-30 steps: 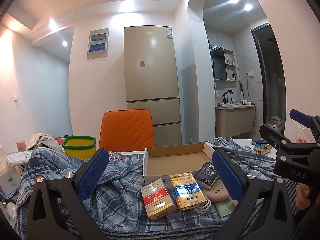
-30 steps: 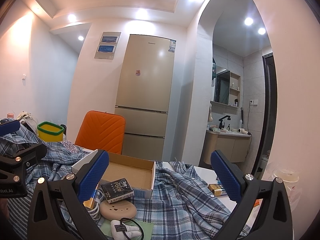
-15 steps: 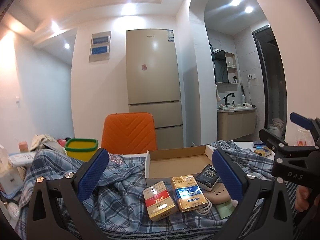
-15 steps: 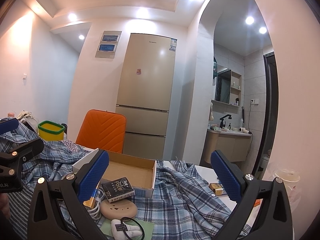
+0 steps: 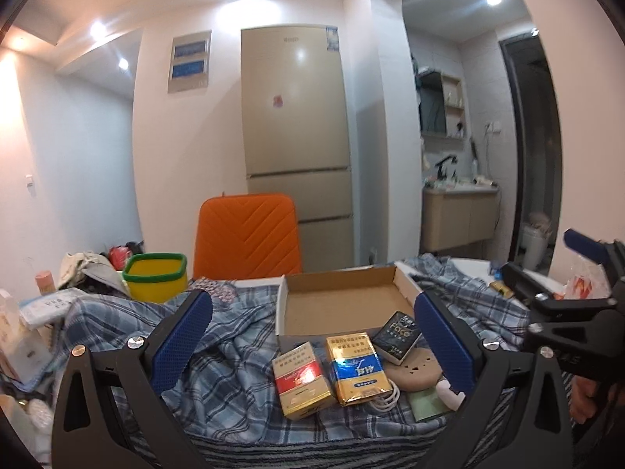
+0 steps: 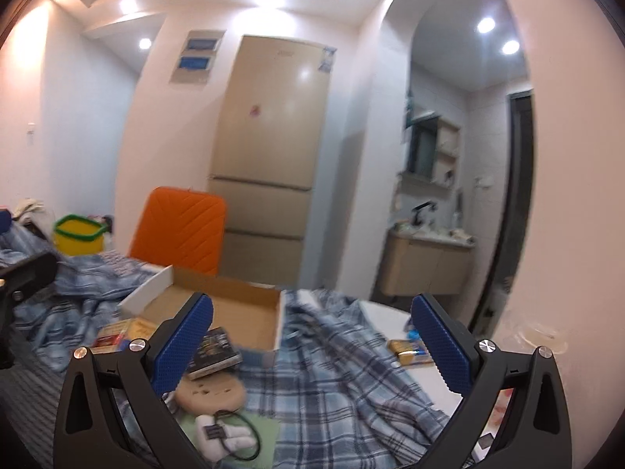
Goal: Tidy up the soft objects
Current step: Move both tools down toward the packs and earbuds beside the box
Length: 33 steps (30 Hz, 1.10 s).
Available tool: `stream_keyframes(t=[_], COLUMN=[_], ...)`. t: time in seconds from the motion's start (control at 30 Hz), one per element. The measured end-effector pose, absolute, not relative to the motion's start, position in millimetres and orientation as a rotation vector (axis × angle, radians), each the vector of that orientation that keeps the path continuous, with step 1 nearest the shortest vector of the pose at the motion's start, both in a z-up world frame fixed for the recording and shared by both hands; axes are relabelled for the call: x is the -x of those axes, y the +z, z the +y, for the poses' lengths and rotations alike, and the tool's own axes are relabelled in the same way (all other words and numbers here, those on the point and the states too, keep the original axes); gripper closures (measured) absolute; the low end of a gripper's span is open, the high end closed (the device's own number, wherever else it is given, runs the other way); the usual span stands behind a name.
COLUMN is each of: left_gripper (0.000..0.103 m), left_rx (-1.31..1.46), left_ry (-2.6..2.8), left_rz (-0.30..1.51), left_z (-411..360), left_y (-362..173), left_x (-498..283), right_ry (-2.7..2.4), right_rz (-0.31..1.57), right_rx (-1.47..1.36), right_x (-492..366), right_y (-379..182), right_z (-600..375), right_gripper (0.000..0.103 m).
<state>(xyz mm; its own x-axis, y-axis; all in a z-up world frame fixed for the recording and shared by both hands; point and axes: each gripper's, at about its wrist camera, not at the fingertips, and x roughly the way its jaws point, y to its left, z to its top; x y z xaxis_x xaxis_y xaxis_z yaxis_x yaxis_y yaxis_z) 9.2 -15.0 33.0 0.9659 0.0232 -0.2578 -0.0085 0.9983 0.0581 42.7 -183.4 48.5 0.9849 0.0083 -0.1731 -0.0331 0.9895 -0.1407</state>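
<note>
Plaid cloth rumpled across the worktop under packs and cardboard box, untouched; both tools, left and right, apart and empty, now tilted lower toward it, nearing a grasp.

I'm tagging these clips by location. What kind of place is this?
Most likely a small home or flat: a tall beige fridge stands by an arched opening onto a bathroom with a sink cabinet, and a blue plaid cloth lies rumpled over a cluttered table.
</note>
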Motion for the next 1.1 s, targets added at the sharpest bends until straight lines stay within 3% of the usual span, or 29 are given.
stream_keyframes(t=[0.5, 1.1], left_gripper=[0.0, 0.0], left_rx=[-0.035, 0.035], left_ry=[0.0, -0.009], left_rz=[0.3, 0.548], left_z=[-25, -23], left_y=[86, 7], left_x=[-20, -31], right_ry=[0.174, 0.244], right_rz=[0.236, 0.463], right_rx=[0.018, 0.008], right_x=[-51, -77], right_y=[110, 42], right_z=[-205, -207], right_gripper=[0.0, 0.0])
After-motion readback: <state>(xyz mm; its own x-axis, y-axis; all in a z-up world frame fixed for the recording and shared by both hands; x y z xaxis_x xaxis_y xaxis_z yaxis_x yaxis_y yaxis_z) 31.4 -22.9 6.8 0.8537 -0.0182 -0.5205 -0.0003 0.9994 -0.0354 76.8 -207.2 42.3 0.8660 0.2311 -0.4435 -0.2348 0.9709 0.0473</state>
